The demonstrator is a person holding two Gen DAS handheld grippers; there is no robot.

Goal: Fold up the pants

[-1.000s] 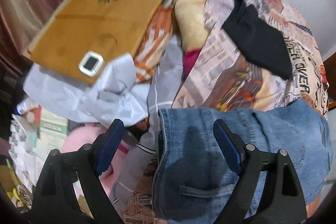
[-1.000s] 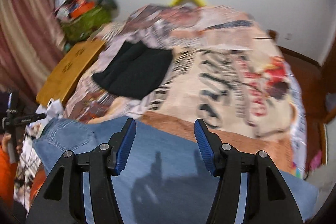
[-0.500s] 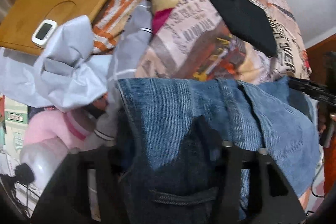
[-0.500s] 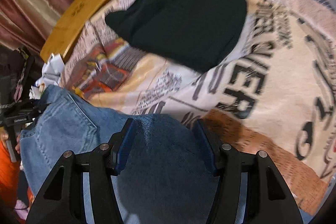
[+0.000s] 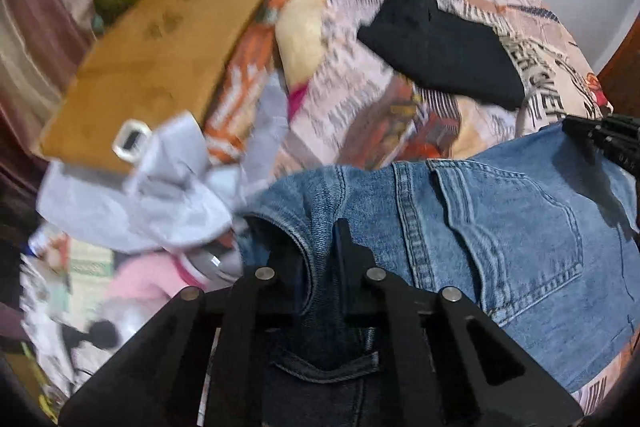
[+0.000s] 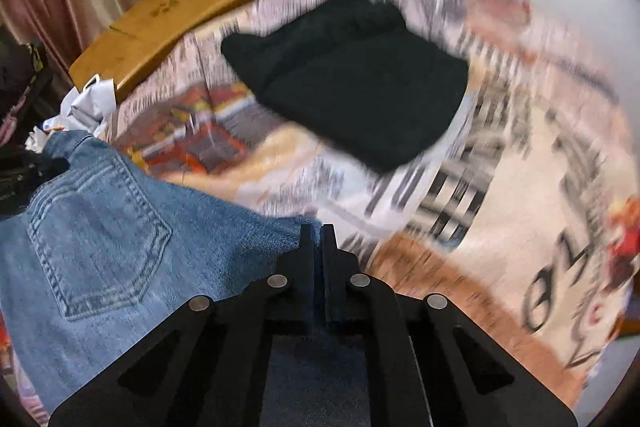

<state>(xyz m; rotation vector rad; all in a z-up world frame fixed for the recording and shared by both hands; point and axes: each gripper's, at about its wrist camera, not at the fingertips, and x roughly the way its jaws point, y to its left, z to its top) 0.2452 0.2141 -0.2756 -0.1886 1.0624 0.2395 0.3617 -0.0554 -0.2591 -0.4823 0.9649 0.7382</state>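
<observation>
With both wrist views blurred by motion, I log what reads clearly. My left gripper (image 5: 320, 259) has its fingers drawn narrow, pinching the waistband edge of the blue denim pants (image 5: 500, 227); a fold of denim sits between them. My right gripper (image 6: 318, 243) has its fingers nearly pressed together on the far edge of the same pants (image 6: 120, 247), with blue cloth running under them.

The pants lie at the near edge of the bed, on the patterned newsprint-style bedspread (image 6: 520, 167), back pocket up. In the left view the right gripper (image 5: 604, 139) shows at the pants' far right corner.

A folded black garment (image 6: 352, 87) rests on the bedspread beyond the pants, well apart from them. A tan wooden board (image 5: 160, 59) lies to the left, with a crumpled pale grey cloth (image 5: 152, 195) at its near end, just beside the waistband.
</observation>
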